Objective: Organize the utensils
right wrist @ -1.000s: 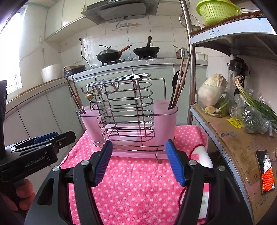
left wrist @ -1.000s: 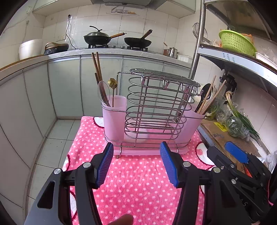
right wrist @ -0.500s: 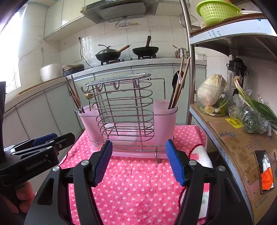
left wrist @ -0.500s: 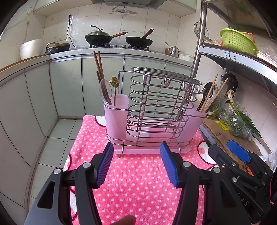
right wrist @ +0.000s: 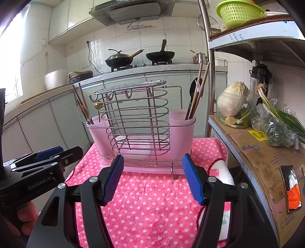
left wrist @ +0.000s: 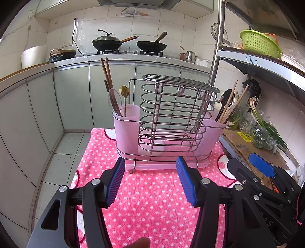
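A wire utensil rack [left wrist: 171, 116] with two pink cups stands on a pink dotted cloth [left wrist: 152, 200]. The left cup [left wrist: 126, 129] holds dark chopsticks, a clear spoon and a gold spoon. The right cup [left wrist: 214, 131] holds a black spoon and light chopsticks. The rack also shows in the right wrist view [right wrist: 139, 122]. My left gripper [left wrist: 150, 181] is open and empty, just in front of the rack. My right gripper [right wrist: 152, 179] is open and empty, also in front of the rack. Each gripper shows at the edge of the other's view.
A metal shelf unit [right wrist: 247, 137] stands at the right with a cabbage [right wrist: 232, 101], green onions [right wrist: 282, 114] and a green basket [right wrist: 240, 11]. A counter with two woks [left wrist: 129, 43] runs behind. Tiled floor [left wrist: 63, 158] lies left of the cloth.
Both grippers have drawn back and risen slightly from the rack, still open. The utensils in the cups have not moved.
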`<state>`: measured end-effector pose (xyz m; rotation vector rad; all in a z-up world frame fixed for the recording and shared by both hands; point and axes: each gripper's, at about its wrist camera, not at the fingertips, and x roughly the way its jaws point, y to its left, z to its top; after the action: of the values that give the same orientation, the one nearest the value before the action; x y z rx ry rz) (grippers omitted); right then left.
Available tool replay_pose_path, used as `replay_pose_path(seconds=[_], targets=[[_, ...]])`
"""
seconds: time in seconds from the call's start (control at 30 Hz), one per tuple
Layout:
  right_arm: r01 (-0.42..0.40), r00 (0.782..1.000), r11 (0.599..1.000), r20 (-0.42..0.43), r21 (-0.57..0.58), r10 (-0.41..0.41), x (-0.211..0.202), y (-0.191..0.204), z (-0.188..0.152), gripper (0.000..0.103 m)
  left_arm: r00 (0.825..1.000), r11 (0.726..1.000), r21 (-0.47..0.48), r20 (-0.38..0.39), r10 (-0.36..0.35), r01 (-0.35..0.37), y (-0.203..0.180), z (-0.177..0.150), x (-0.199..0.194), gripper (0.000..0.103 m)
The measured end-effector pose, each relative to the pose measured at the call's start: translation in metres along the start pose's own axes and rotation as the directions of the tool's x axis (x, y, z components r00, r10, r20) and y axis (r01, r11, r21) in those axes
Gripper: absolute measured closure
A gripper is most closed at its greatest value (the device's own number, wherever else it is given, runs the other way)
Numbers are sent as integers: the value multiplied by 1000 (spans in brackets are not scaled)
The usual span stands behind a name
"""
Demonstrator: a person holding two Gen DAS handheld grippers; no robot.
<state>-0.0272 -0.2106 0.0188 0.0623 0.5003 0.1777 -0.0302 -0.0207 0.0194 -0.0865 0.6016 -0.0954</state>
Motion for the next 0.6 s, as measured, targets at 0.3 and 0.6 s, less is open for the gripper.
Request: replay_pose_path(seconds=[0.3, 0.6], targets=[[0, 1000, 1000, -2, 1, 0, 0, 0, -1, 39, 1000, 1000, -2, -2, 1, -1, 0, -1, 0, 48], [0, 1000, 1000, -4, -1, 0, 2, 1, -3, 39, 1000, 1000, -3, -3, 2, -2, 1, -2, 1, 48]])
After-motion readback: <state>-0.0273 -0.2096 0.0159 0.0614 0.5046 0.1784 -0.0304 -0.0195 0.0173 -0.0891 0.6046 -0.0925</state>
